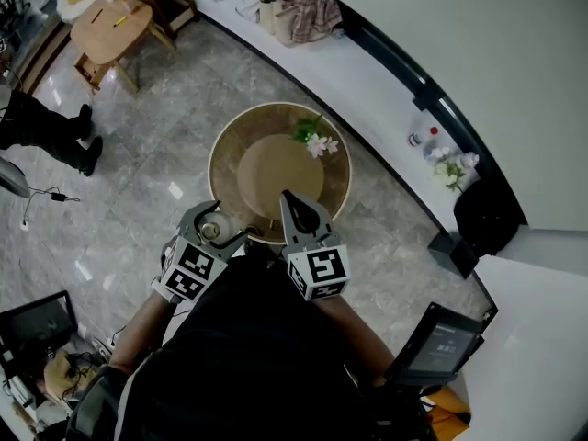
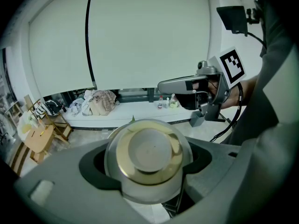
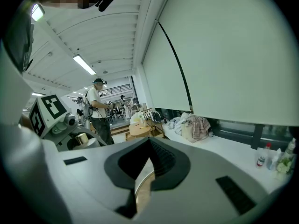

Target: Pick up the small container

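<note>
Left hand-held gripper (image 1: 212, 231) is clamped on the small container (image 2: 148, 154). Its own view shows a silvery body with a gold-rimmed lid wedged between both jaws. The container's lower part is sunk between the pads, so I can't see its base. From the head view it is only a pale disc at the near-left rim of the round tabletop (image 1: 237, 129), and I can't tell whether it rests on the rim or hangs clear of it.

The right hand-held gripper (image 1: 292, 206) has its jaws drawn together on nothing, with only a thin slit of tabletop edge showing through. It reaches over the near edge of the tabletop, just beside the left one.

The operator's dark clothing (image 1: 257, 356) covers the tabletop's nearest edge. In the left gripper view the container blocks almost the whole tabletop.

A flower sprig (image 1: 315, 141) lies toward the far right of the tabletop, well apart from both grippers. Open floor (image 1: 165, 108) runs wide to the left and beyond. To the right, the white ledge (image 1: 367, 81) curves in closer to the tabletop.
</note>
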A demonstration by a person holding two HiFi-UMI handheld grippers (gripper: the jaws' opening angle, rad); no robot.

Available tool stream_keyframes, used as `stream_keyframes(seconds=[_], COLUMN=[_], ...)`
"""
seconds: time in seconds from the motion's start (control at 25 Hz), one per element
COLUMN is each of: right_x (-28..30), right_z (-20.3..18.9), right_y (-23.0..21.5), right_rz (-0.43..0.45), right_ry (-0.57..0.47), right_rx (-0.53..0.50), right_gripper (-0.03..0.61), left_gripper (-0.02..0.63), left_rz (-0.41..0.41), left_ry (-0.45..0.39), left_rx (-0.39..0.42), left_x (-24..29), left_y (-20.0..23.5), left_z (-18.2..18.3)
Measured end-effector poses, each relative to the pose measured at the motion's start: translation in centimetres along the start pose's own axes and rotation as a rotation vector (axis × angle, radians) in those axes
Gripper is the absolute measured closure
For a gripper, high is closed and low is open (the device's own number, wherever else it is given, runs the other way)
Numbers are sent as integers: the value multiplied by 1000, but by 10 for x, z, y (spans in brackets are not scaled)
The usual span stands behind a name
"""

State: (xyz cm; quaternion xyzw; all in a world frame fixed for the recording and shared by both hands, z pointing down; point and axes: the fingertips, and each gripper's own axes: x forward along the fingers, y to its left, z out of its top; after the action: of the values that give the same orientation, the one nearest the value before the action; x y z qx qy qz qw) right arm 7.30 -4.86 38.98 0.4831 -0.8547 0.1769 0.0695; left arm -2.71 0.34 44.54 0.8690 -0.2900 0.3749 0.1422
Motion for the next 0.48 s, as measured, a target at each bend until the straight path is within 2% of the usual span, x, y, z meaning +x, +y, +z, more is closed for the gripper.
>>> stream_keyframes(seconds=[0.48], right_x=[0], right_z=[1], right_y=[0], right_rz=[-4], right_ry=[-2], right_rx=[0], right_gripper=[583], left_gripper=[278], left_rz=[-3], left_ry=[5], left_rx=[2], left_x=[-1], left_y=[2], left_z=[1])
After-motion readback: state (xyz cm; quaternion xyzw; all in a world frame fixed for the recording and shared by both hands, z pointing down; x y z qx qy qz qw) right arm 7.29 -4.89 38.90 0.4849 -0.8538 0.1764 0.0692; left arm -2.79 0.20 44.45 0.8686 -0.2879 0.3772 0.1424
